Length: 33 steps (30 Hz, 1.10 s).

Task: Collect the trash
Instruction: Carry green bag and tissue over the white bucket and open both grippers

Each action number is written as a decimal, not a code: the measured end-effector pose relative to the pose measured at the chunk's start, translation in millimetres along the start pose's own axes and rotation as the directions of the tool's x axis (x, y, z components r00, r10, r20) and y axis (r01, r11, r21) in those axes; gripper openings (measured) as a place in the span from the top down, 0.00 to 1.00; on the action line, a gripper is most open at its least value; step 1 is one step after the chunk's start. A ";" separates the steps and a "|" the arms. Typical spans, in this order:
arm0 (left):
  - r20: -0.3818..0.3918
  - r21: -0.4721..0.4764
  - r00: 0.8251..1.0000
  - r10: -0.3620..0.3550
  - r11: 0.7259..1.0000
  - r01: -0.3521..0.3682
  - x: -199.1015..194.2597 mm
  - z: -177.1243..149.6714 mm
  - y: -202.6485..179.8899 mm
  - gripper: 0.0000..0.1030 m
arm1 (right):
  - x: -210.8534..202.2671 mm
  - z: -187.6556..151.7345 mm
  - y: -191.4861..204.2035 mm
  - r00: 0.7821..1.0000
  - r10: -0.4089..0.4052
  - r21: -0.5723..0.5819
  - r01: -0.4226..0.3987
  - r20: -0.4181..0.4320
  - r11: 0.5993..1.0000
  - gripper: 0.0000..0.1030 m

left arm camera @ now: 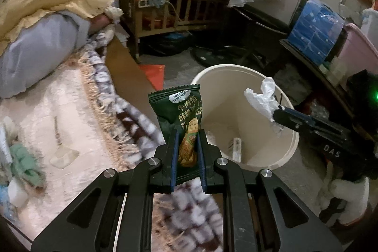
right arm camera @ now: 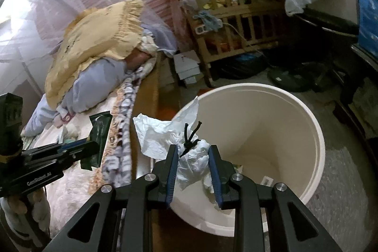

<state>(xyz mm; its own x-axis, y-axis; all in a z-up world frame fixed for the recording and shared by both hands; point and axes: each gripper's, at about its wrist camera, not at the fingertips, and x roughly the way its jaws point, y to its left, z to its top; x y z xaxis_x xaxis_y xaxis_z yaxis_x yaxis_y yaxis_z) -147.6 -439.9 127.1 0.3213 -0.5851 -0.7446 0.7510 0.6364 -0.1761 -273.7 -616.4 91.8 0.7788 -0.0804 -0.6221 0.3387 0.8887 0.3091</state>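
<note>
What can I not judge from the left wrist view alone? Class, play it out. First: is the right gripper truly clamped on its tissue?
Observer: Yes. The right wrist view shows the right gripper shut on the crumpled white tissue, with both blue pads pressing on it.
Operator: My biscuit packet overlaps the bin's rim on my screen. Is it over the bin?
Observer: It does not look so. From the right wrist, the green biscuit packet in the left gripper appears against the bed, to the left of the cream bin.
</note>
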 end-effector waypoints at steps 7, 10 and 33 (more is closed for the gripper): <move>-0.021 -0.014 0.997 -0.081 0.997 0.080 19.8 11.0 -15.6 0.88 | 1.9 -2.2 -17.9 1.000 -0.028 0.041 0.028 -0.005 0.999 0.76; -0.036 -0.035 0.993 -0.112 0.993 0.111 29.0 14.8 -19.1 0.88 | 2.5 -2.7 -24.0 0.999 -0.037 0.061 0.037 -0.006 0.997 0.76; -0.046 -0.059 0.982 -0.181 0.982 0.178 63.7 23.6 -37.6 0.87 | 14.8 1.4 -44.9 0.996 -0.081 0.116 0.083 -0.023 0.990 0.76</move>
<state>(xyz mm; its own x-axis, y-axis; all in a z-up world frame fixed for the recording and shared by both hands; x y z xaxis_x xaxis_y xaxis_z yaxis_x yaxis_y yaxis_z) -141.8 -513.0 101.5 0.1527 -0.6667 -0.7295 0.7611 0.5502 -0.3436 -276.7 -658.1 69.7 0.7365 -0.1420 -0.6614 0.4615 0.8203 0.3378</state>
